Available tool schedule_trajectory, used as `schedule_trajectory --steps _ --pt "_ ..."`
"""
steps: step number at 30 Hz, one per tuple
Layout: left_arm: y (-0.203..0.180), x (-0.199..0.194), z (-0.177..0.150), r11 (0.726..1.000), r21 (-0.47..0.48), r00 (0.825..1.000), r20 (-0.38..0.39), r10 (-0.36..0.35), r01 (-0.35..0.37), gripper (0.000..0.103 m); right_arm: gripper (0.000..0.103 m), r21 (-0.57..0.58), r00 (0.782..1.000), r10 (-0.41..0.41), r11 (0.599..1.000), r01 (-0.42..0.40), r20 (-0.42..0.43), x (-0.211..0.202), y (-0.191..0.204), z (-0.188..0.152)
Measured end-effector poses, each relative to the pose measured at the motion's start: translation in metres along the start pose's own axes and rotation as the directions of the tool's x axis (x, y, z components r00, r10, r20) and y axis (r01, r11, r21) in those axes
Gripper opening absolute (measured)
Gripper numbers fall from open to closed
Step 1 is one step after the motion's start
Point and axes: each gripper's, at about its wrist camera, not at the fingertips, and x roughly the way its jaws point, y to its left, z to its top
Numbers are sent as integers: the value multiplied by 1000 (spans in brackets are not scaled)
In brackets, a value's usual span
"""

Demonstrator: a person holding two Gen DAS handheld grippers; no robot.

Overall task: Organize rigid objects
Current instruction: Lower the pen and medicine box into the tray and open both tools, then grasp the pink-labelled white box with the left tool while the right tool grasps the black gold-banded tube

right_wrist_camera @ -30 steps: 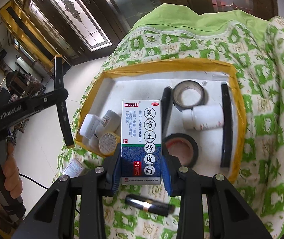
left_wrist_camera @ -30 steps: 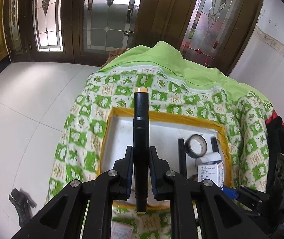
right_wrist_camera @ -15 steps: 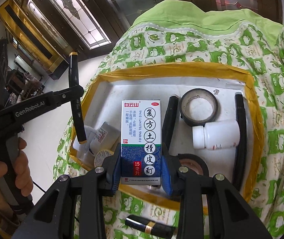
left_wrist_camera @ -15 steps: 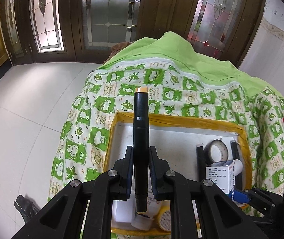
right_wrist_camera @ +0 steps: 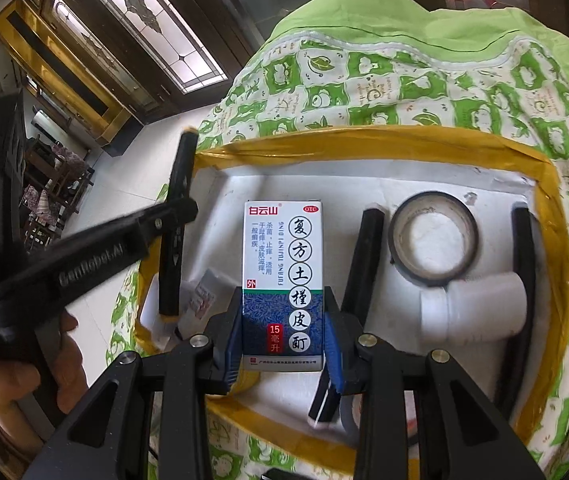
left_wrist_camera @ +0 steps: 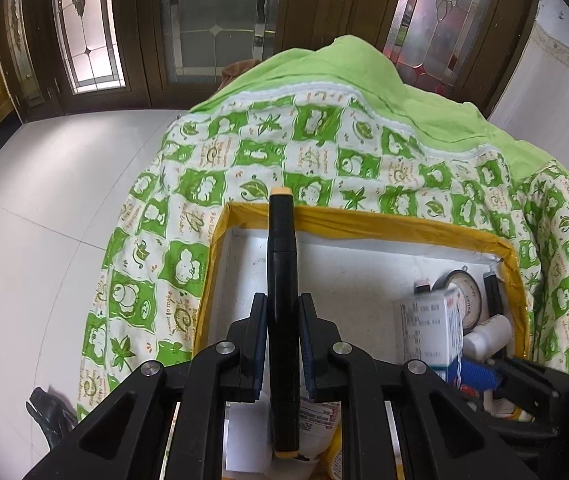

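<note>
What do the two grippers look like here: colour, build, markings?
Both are matte black plastic. The left gripper has two angular fingers with triangular cut-outs, round silver screw heads at the joints and dark blue pads. The right gripper is built the same, with brighter blue pads. Seen from the right wrist, the left one's side carries white "GenRobot.AI" lettering and a pistol-style handle. No cables or sleeves are visible.

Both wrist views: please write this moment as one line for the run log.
left gripper: shut on black marker | right gripper: shut on medicine box | both over yellow-rimmed tray | tape roll, white bottle inside tray
</note>
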Motion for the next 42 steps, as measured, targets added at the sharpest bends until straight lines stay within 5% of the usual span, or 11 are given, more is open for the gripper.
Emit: schedule_trajectory --steps 20,24,26,28,29,36,42 --pt "8 22 2 1000 -26 1000 -1 6 -6 14 33 -11 997 -81 997 81 -4 35 -4 18" --pt "13 18 3 997 -63 999 -12 -47 46 16 35 7 998 -65 998 65 -1 33 -7 18" --pt "12 13 3 996 -66 998 -12 -57 56 26 43 5 998 -60 998 60 11 28 -7 17" --pt "10 2 1 997 -68 999 11 -48 49 53 48 13 998 -50 999 49 30 20 -7 14" --pt "11 -7 -1 996 -77 998 33 -46 48 57 49 19 998 -43 999 43 37 15 -7 13" --pt "20 -58 -44 982 -153 989 115 -93 110 64 49 60 998 28 998 -31 59 -28 -11 -10" --pt "21 -81 -110 986 -156 991 130 -36 57 64 50 103 995 83 991 -88 50 -52 -16 -40"
